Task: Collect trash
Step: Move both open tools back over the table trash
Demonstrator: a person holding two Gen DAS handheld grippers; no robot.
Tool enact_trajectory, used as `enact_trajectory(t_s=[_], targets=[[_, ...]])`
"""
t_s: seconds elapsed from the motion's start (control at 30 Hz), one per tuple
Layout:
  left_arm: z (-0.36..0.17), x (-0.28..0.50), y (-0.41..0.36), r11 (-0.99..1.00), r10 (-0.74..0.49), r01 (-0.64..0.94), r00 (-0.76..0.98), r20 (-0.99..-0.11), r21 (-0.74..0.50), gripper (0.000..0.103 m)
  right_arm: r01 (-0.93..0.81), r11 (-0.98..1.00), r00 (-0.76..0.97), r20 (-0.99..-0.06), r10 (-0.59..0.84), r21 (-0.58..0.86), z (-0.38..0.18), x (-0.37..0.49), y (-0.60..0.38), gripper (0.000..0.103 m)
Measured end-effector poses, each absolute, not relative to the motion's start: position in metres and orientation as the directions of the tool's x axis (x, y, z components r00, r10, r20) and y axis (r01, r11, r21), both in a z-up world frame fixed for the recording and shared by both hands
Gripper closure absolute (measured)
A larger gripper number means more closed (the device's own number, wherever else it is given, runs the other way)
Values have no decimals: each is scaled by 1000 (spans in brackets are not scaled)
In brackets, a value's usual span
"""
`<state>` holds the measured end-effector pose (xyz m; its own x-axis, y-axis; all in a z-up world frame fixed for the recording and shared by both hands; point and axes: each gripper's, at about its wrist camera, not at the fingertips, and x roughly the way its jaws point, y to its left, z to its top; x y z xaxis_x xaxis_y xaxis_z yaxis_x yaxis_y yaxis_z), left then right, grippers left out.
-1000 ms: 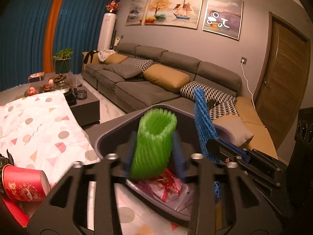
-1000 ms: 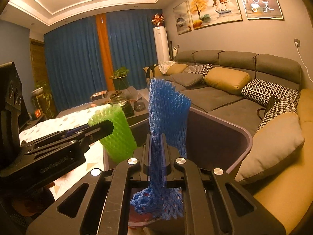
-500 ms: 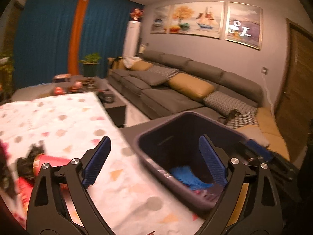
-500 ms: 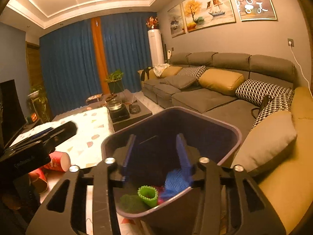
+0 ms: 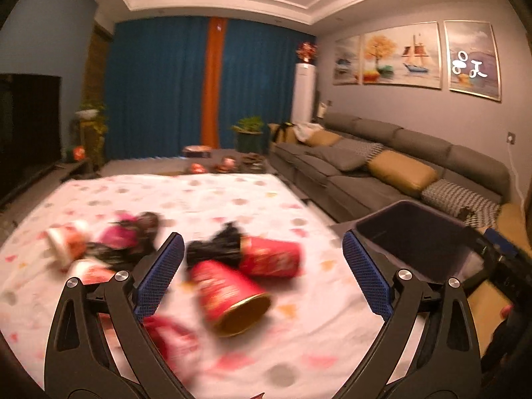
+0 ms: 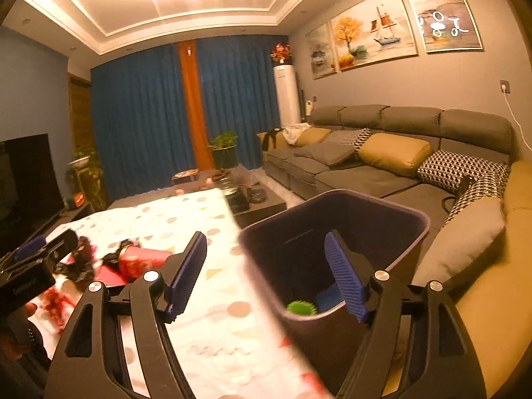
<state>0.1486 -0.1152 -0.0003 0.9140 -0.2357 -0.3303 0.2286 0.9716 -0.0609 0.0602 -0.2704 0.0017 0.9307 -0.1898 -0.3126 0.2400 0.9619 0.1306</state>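
Red cups: several are lying on their sides on the surface [image 5: 232,196], blurred in the left view; the nearest cup [image 5: 229,296] is showing its gold-rimmed mouth, and a second cup [image 5: 271,256] is lying just behind it.
Black wad: a crumpled dark piece [image 5: 216,247] is sitting against the second cup.
Far litter: a white-rimmed cup [image 5: 65,244] and a pink-and-black clump [image 5: 128,236] are lying farther left on the surface.
Cloth: a white sheet with coloured dots and triangles is covering the surface.
Left gripper [image 5: 262,276]: is hanging wide open over the red cups, gripping nothing, blue pads facing each other.
Right gripper [image 6: 266,282]: is standing open and empty, one finger over the cloth, the other over the bin [image 6: 412,232].
Bin: the dark tub is standing at the surface's edge beside the sofa [image 6: 365,173]; a green net [image 6: 301,307] and a blue net [image 6: 327,299] are lying inside at the bottom.
Left gripper in right view: its dark body [image 6: 36,259] is showing at the left edge, above the litter.
Room: blue curtains [image 5: 159,89] are hanging behind.
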Motion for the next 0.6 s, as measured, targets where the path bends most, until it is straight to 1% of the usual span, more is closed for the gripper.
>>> enact_trajectory(t_s=[0.07,0.17,0.23,0.37,0.43,0.6], targets=[[-5,136,-94,982,-186,183,926,-328,-41,9,213,969,935,-315,-163,128,2,57,-256,30],[-11,122,-66,991,-137,129,934,-331,-46,9,171,976,940,-317,-122,132,0,55,-236,30],[-16,113,-44,993,-113,99,937,-331,-59,9,137,982,942,-325,-88,132,-1,57,-219,30],[-25,102,-13,997,-70,60,936,-344,-40,9,65,991,940,-339,-20,120,-6,60,-182,30],[-27,100,-4,998,-66,54,935,-348,-42,9,40,993,940,-342,0,110,-7,61,-167,30],[-32,104,8,994,-110,98,921,-373,-50,9,-2,996,935,-353,35,93,-9,68,-144,30]])
